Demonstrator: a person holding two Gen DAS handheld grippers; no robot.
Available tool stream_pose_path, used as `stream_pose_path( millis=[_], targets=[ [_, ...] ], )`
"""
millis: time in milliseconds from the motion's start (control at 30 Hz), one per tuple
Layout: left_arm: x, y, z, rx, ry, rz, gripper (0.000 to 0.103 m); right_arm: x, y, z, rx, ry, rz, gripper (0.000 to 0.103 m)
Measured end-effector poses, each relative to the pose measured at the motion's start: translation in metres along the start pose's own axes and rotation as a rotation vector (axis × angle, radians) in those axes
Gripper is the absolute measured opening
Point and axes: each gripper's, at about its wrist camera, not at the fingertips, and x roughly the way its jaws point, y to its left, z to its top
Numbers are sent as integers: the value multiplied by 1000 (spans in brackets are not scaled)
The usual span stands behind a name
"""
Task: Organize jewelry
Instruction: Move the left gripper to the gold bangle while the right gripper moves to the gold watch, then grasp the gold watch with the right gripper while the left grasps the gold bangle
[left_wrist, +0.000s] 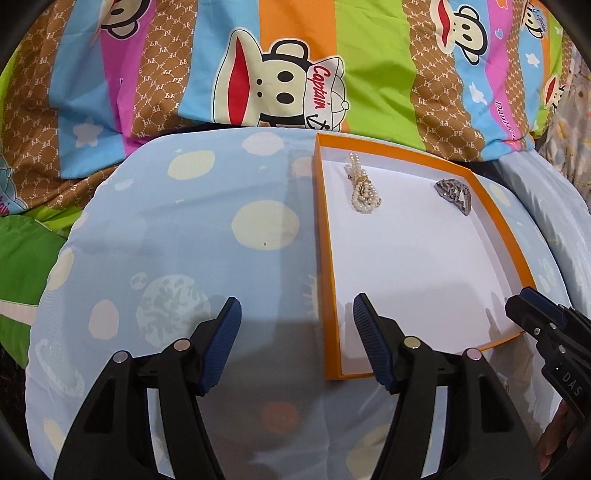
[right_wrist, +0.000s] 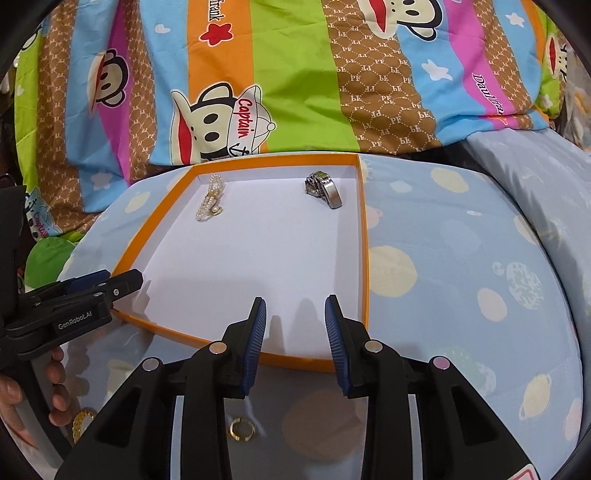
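Note:
An orange-rimmed shallow box (left_wrist: 327, 258) (right_wrist: 364, 236) with a white floor lies on a light blue pillow. Inside, at its far end, lie a pearl bracelet (left_wrist: 362, 190) (right_wrist: 210, 199) and a silver metal watch band (left_wrist: 452, 192) (right_wrist: 325, 190). My left gripper (left_wrist: 295, 325) is open and empty, straddling the box's near left corner. My right gripper (right_wrist: 295, 325) is open and empty over the box's near edge; it also shows at the right of the left wrist view (left_wrist: 532, 314). A gold ring (right_wrist: 242, 429) and a gold chain piece (right_wrist: 82, 421) lie on the pillow beneath the right gripper.
The blue pillow (left_wrist: 184, 240) with a planet print lies on a bed. A striped cartoon-monkey quilt (left_wrist: 258, 66) rises behind the box. A second blue pillow (right_wrist: 535, 162) sits at the right. A hand (right_wrist: 22, 398) holds the left gripper's handle.

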Motion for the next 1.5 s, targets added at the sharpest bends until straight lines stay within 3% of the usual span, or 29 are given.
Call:
stream_pose_path(
  millis=[167, 267, 433, 700, 900, 967, 1100, 1167, 1267, 1500],
  targets=[
    [-24, 1, -5, 3, -36, -5, 61, -40, 3, -6, -21, -72, 14, 31],
    [-48, 5, -10, 20, -78, 7, 67, -73, 8, -21, -91, -109, 22, 34],
    [-81, 17, -34, 26, -91, -8, 73, -104, 18, -69, -218, -73, 73, 37],
    [-96, 18, -88, 77, -19, 1, 73, -101, 38, -119, -328, 21, 121, 37],
    [-90, 16, -113, 81, 42, -17, 73, -83, 45, -115, -347, 40, 136, 37],
    [-87, 15, -117, 74, 53, -22, 73, -77, 45, -111, -352, 41, 139, 46],
    [-85, 11, -121, 85, 43, -4, 73, -66, 43, -107, -342, 79, 159, 47],
    [-84, 9, -121, 90, 38, 3, 73, -67, 41, -107, -330, 81, 166, 33],
    [-84, 9, -122, 95, 32, 9, 73, -70, 35, -109, -279, 82, 178, 21],
    [-88, 6, -126, 101, 29, -8, 73, -82, 25, -119, -142, 64, 177, 20]
  ],
)
